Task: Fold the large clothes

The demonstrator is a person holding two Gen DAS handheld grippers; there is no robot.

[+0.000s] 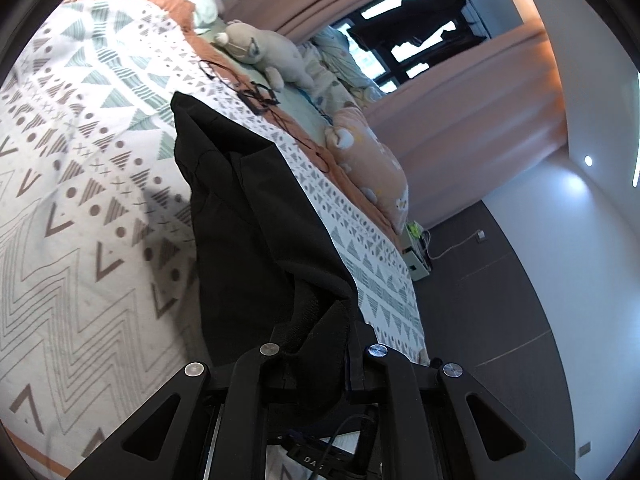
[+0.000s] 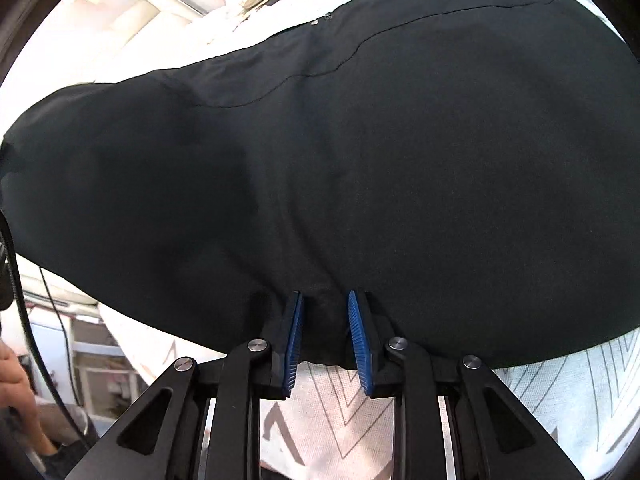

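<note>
A large black garment (image 1: 248, 208) hangs from my left gripper (image 1: 316, 344) and trails away over the patterned bedspread (image 1: 80, 160). That gripper is shut on the garment's near edge, and the cloth drapes over its fingertips and hides them. In the right wrist view the same black garment (image 2: 360, 160) lies spread wide on the bedspread (image 2: 340, 408) and fills most of the frame. My right gripper (image 2: 326, 300) is at its near hem. A bunched fold of cloth fills the narrow gap between the blue pads (image 2: 294, 336), and small wrinkles gather there.
A grey plush toy (image 1: 260, 52), an orange pillow (image 1: 372, 160) and a tangle of black cords (image 1: 260, 96) lie along the bed's far side. Beyond are pink curtains, a window (image 1: 400, 28) and dark floor (image 1: 500, 300). A person's hand (image 2: 16, 380) shows at the left edge.
</note>
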